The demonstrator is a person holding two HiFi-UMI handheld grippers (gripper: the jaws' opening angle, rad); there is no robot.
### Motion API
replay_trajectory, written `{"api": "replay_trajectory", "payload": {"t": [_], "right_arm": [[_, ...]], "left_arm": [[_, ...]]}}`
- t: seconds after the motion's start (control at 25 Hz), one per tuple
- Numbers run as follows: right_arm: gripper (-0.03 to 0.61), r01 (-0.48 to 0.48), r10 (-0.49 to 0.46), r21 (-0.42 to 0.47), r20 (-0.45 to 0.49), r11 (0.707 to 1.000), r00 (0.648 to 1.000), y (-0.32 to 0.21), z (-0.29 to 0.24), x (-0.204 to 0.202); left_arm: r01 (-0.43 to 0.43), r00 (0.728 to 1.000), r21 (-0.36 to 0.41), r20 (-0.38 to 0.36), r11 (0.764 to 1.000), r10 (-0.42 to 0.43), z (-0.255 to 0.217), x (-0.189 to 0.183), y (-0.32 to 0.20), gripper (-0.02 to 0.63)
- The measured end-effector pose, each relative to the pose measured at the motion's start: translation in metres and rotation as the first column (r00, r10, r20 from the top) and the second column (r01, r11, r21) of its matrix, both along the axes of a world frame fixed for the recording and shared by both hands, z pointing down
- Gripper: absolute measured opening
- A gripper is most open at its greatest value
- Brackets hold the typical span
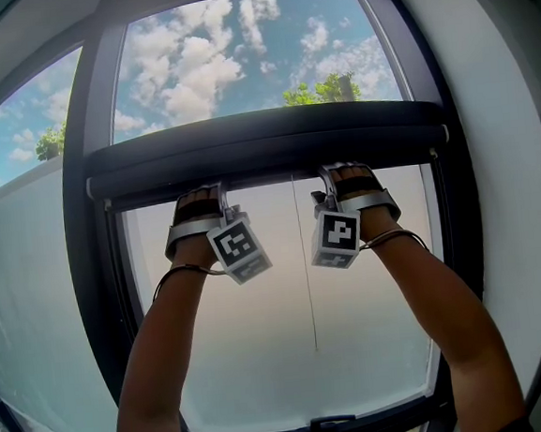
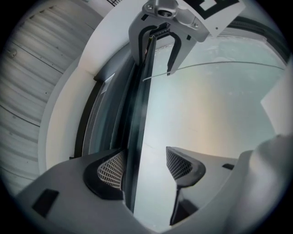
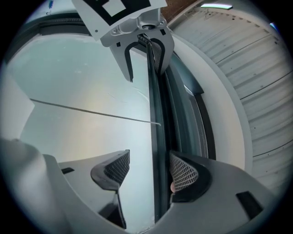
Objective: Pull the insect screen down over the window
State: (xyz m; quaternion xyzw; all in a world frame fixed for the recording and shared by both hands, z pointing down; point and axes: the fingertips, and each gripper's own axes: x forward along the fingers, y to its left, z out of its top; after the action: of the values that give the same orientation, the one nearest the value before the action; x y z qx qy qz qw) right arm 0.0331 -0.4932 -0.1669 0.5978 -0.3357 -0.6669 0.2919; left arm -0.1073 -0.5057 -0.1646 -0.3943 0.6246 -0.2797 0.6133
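The insect screen's dark pull bar (image 1: 265, 150) runs across the window, with sky and clouds above it and a pale hazy pane (image 1: 292, 350) below. Both grippers reach up to its lower edge. My left gripper (image 1: 198, 193) is open, and in the left gripper view the bar (image 2: 137, 119) passes between the left gripper's (image 2: 144, 167) jaws, close beside one mesh pad and apart from the other. My right gripper (image 1: 342, 171) is open too; the bar (image 3: 158, 137) lies between the right gripper's (image 3: 149, 169) jaws, nearer one pad. A thin pull cord (image 1: 307, 273) hangs between the two.
The dark window frame (image 1: 97, 273) stands on both sides, and a handle (image 1: 331, 424) sits on the bottom rail. White curved wall (image 1: 504, 190) borders the window on the right. A second pane (image 1: 31, 278) lies to the left. Each gripper view shows the other gripper further along the bar.
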Motion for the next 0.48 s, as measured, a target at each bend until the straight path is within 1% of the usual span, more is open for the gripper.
{"api": "replay_trajectory", "payload": {"t": [0.28, 0.36, 0.48], "right_arm": [[0.255, -0.054, 0.054, -0.04, -0.012, 0.998, 0.998, -0.014, -0.001, 0.006], [0.255, -0.059, 0.059, -0.048, -0.013, 0.997, 0.998, -0.014, -0.003, 0.007], [0.255, -0.058, 0.058, -0.056, 0.002, 0.997, 0.998, -0.013, -0.004, 0.006]], "left_arm": [[0.046, 0.998, -0.01, 0.036, 0.999, -0.045, 0.001, -0.004, -0.006, 0.262], [0.054, 0.998, -0.034, 0.037, 0.998, -0.052, 0.001, -0.003, -0.006, 0.262], [0.032, 0.999, -0.077, 0.018, 0.996, -0.031, 0.001, -0.002, -0.003, 0.262]]}}
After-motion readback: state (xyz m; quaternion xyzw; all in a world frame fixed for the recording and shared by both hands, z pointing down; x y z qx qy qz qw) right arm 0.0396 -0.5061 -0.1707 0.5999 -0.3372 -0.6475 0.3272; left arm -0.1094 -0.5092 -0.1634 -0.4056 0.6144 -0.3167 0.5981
